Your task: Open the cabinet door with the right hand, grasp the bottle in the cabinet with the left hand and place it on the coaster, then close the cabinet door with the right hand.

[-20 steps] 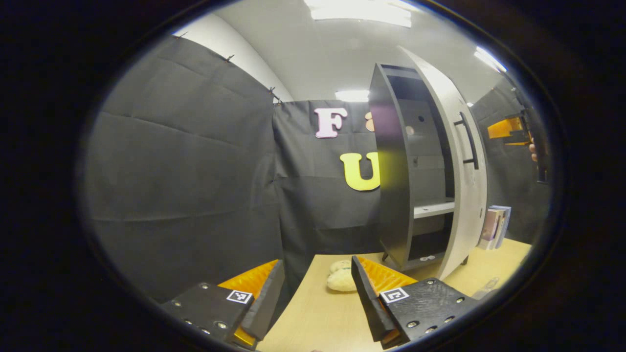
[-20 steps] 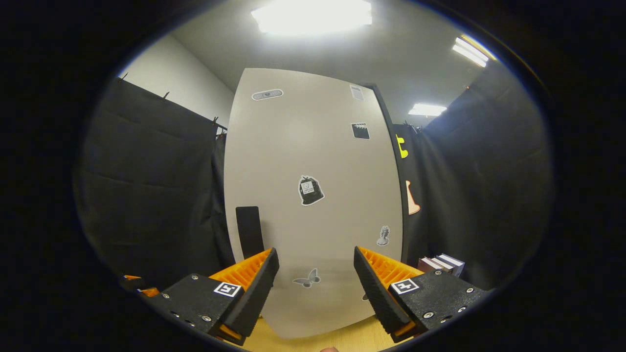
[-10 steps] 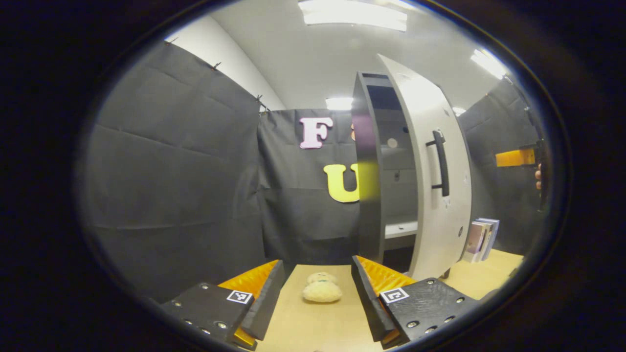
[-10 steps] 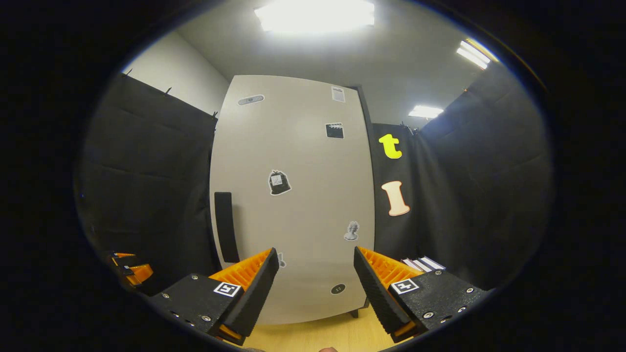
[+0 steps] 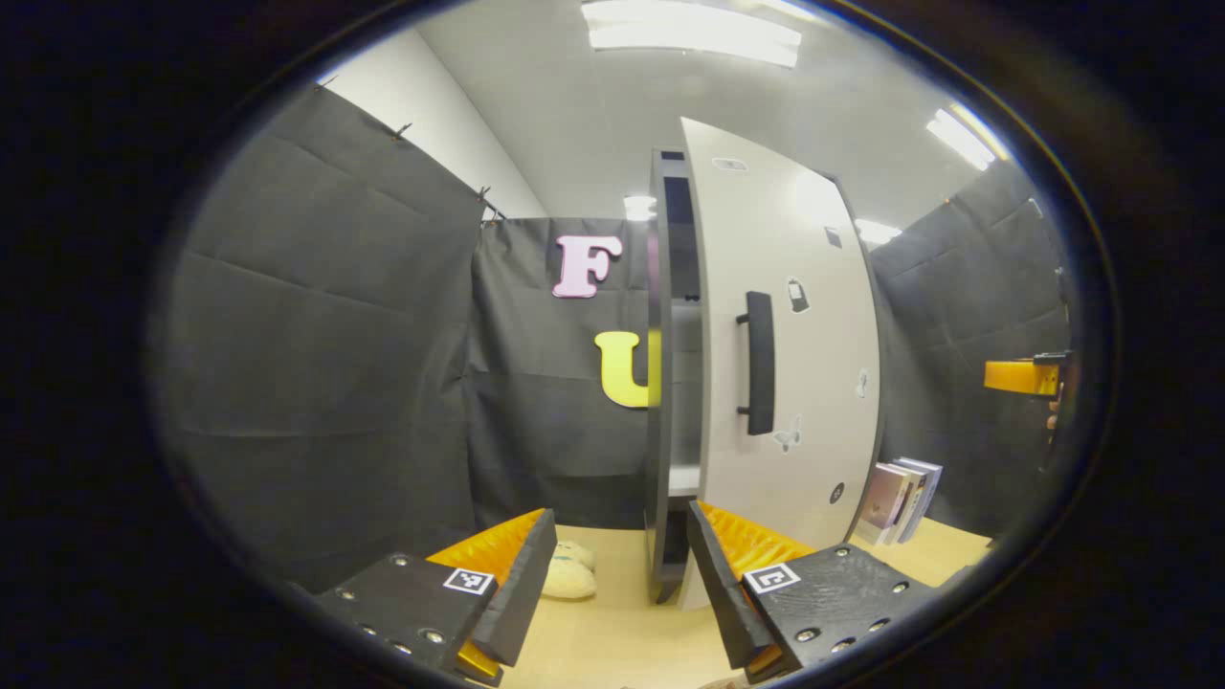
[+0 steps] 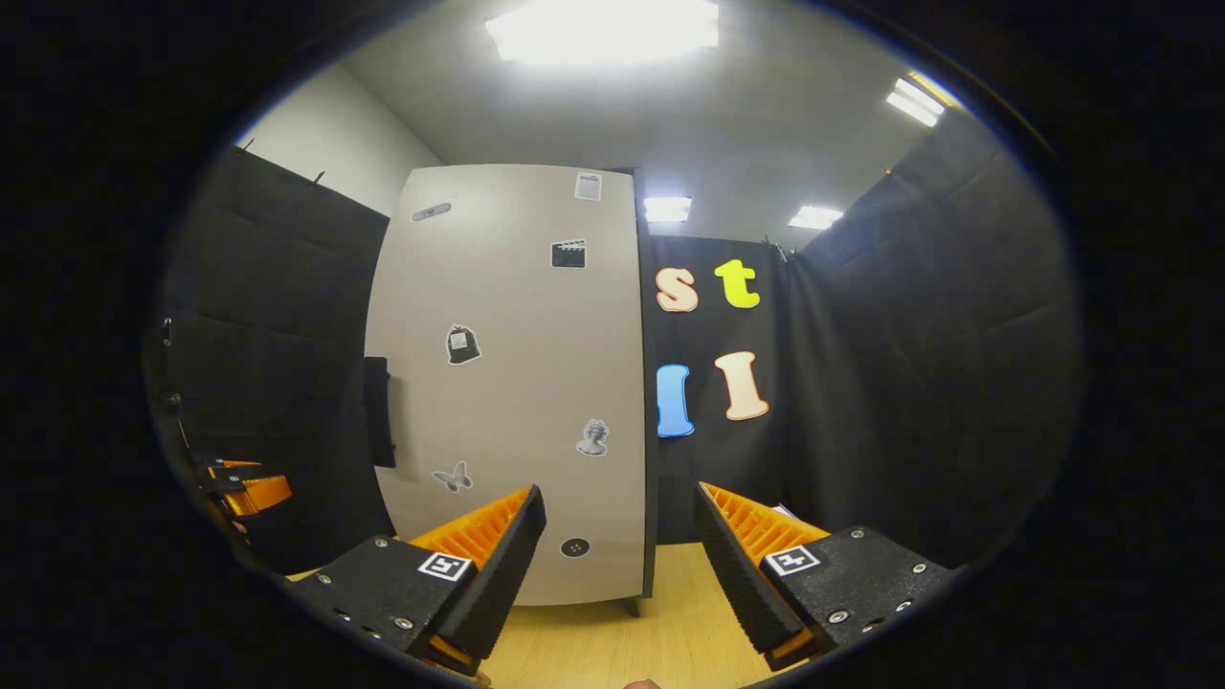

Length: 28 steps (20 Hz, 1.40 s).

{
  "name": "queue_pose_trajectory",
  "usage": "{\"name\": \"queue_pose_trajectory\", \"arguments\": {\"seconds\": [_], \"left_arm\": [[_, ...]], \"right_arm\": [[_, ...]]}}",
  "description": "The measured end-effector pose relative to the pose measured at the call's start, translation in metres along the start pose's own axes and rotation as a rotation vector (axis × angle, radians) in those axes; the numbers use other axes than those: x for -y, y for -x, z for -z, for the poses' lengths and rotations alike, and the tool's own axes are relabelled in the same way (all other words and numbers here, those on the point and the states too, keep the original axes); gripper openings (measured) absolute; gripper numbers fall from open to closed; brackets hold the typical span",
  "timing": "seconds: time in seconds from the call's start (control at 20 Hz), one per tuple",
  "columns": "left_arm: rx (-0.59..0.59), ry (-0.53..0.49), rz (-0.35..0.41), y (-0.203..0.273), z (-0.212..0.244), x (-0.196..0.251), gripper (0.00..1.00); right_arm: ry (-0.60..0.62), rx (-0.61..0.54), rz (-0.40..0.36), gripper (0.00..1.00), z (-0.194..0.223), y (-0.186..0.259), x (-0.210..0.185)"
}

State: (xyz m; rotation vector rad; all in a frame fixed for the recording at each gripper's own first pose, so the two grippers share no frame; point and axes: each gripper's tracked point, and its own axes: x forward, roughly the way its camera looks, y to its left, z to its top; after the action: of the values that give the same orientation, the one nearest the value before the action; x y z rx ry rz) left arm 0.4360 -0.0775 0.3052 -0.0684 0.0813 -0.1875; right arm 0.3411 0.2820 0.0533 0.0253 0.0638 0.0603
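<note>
Pale grey, the cabinet door (image 5: 780,335) stands almost shut in the left gripper view, with a narrow dark gap left along its handle-side edge where the cabinet (image 5: 660,383) frame shows; the black handle (image 5: 759,364) is free, nothing touching it. Your right gripper (image 6: 617,536) has its fingers spread apart and empty, held back from the door face with its stickers, and the left gripper (image 5: 622,565) is likewise spread and holding nothing, low over the table (image 5: 622,632). The bottle and coaster I cannot place from these views, so I judge the bottle step done but cannot confirm it. The risk from here, as I see it, is that the door rests ajar: if you draw the right gripper away now, that last gap may stay, and the closing step would be left short. A push near the hinge side would do little; a hard push near the handle could rock the tall, narrow cabinet on its feet or shift it toward the books (image 5: 900,498) leaning just beside it. Your left gripper sits near the door's lower edge, so watch that its right finger does not get in the way of the swing. The soft cream toy (image 5: 567,579) lies on the light wooden table just left of the cabinet. Black cloth walls close the booth on all sides, with bright strip lights (image 6: 603,29) in a white ceiling.
</note>
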Motion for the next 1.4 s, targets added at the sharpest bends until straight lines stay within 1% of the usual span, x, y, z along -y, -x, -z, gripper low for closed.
{"name": "queue_pose_trajectory", "arguments": {"seconds": [0.1,0.15,0.35,0.4,0.45,0.55,0.6,0.8,1.0,1.05,1.15,1.2,1.35,1.4], "left_arm": [[-0.007,-0.005,-0.001,-0.002,0.001,0.017,0.79],[-0.011,-0.002,-0.004,-0.002,0.002,0.023,0.84],[-0.029,0.016,-0.02,0.0,0.006,0.035,0.84],[-0.03,0.012,-0.029,0.0,0.006,0.034,0.74],[-0.028,0.007,-0.039,0.001,0.005,0.034,0.74],[-0.024,0.002,-0.045,0.001,0.002,0.036,0.79],[-0.024,-0.002,-0.046,0.002,0.001,0.036,0.74],[-0.014,-0.013,-0.05,0.005,-0.003,0.033,0.74],[-0.006,-0.018,-0.069,0.004,-0.009,0.02,0.74],[-0.003,-0.017,-0.072,0.004,-0.012,0.016,0.79],[0.004,-0.024,-0.079,0.004,-0.017,0.011,0.79],[0.007,-0.029,-0.083,0.004,-0.017,0.008,0.74],[0.013,-0.038,-0.085,0.005,-0.021,0.005,0.74],[0.013,-0.039,-0.085,0.004,-0.02,0.004,0.79]], "right_arm": [[-0.006,-0.006,0.004,0.95,0.006,0.001,0.015],[-0.013,-0.01,0.005,0.95,0.009,0.001,0.021],[-0.037,-0.026,0.009,0.95,0.019,0.002,0.038],[-0.04,-0.028,0.01,0.95,0.02,0.002,0.041],[-0.043,-0.027,0.01,0.95,0.021,0.002,0.043],[-0.048,-0.02,0.013,0.95,0.02,0.003,0.046],[-0.05,-0.021,0.013,0.95,0.02,0.004,0.046],[-0.047,-0.017,0.012,0.95,0.02,0.006,0.041],[-0.026,-0.014,0.017,0.95,0.019,0.008,0.032],[-0.026,-0.013,0.02,0.95,0.019,0.008,0.031],[-0.03,-0.011,0.023,0.95,0.019,0.006,0.028],[-0.031,-0.012,0.023,0.95,0.019,0.006,0.027],[-0.027,-0.016,0.023,0.95,0.019,0.003,0.024],[-0.025,-0.014,0.024,0.95,0.018,0.003,0.023]]}}
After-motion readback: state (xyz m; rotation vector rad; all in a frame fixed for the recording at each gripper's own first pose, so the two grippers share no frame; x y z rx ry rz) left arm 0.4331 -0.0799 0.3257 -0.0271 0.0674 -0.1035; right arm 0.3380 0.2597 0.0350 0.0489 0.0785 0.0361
